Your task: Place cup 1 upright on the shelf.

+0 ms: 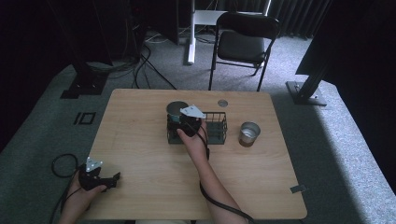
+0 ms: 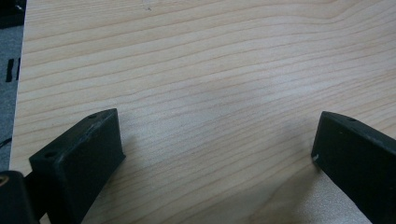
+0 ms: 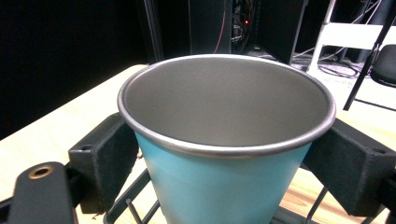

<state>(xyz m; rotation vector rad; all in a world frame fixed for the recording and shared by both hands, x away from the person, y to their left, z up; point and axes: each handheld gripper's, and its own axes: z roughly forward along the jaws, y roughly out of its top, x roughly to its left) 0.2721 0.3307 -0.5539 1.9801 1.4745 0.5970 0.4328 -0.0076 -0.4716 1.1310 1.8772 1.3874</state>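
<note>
Item: blue cup, steel-lined, upright between my right gripper jaws, which pinch its sides just below the rim, over the wire basket, which I judge to be its destination. Left gripper: jaws spread, nothing between them, resting idle on the bench. Steel cup stands apart, beyond the basket.

Light blue cup with grey metal inside, black wire basket, silvery cup, pale wood-grain table, black chair.
</note>
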